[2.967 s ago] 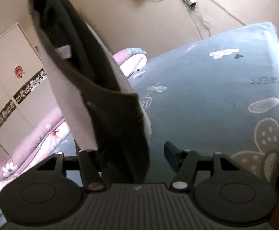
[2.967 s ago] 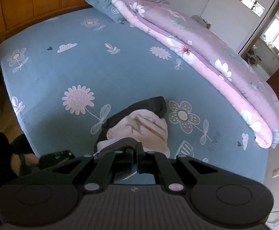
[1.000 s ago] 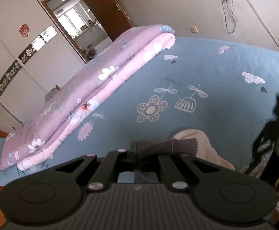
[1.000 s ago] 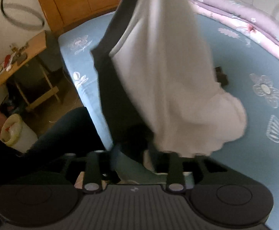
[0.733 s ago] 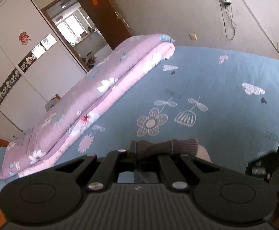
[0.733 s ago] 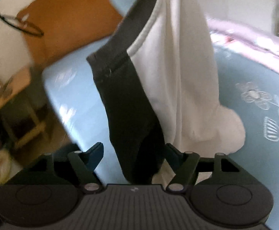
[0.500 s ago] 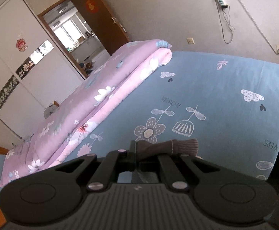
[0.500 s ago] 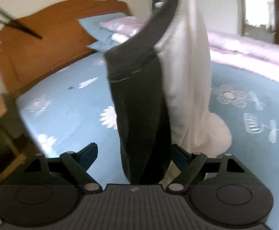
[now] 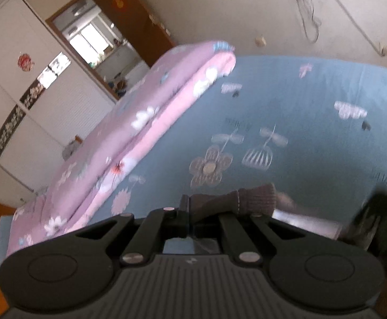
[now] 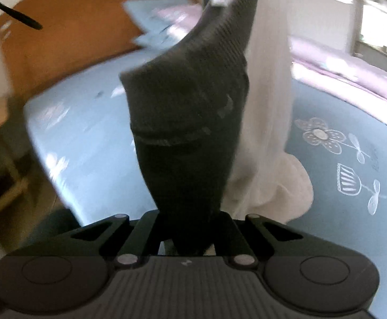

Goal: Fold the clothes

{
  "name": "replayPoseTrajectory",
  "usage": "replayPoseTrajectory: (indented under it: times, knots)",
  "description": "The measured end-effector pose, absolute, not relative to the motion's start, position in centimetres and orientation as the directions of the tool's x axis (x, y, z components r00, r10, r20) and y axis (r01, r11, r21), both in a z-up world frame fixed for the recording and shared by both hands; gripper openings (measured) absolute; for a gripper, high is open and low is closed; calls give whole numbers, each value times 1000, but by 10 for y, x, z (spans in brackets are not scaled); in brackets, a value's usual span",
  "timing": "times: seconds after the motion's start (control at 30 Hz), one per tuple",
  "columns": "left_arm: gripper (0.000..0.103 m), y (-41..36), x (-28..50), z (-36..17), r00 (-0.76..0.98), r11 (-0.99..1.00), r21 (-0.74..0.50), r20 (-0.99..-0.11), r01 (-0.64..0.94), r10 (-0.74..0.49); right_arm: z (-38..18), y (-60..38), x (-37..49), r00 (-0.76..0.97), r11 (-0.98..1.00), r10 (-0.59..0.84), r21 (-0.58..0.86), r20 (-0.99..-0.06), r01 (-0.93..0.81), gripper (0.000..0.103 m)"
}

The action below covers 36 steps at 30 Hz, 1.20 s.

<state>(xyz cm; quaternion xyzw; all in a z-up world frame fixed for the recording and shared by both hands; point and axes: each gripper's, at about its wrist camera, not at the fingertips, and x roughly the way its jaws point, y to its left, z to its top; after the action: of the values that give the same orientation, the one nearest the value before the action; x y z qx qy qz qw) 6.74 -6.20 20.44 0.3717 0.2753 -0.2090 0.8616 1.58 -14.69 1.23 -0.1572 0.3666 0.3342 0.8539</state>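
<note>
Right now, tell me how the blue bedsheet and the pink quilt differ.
The blue bedsheet lies spread flat, while the pink quilt is folded into a thick long stack along one side. The bedsheet's flowers are outline drawings; the quilt's are filled white blossoms. Both are floral bedding.

A blue flowered bed (image 9: 313, 122) carries a pink quilt (image 9: 140, 133); white wardrobes (image 9: 20, 98) stand left of the bright doorway (image 9: 105, 45).
</note>
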Motion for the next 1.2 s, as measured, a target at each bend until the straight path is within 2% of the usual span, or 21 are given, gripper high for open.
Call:
replayPoseTrajectory:
  times: [0.17,0.43,0.6,0.87,1.2]
  knots:
    - [0,-20,70,183,735,667,505,-671,548,-96,68,-187,37,519,677,346,-175,-782,-715,5]
    - [0,15,55,171,720,682,492,-690,541,-75,149,-204,58,585,664,244,-307,-773,-682,4]
    - [0,13,44,196,757,653,548,-651,523,-61,184,-193,38,619,636,222,-369,-753,-678,4]
    - [0,13,32,264,852,678,605,-519,418,-62,244,-194,27,727,660,234,-443,-646,-606,4]
    - [0,9,6,307,891,660,649,-448,379,-72,279,-200,6,788,650,221,-516,-575,-559,4]
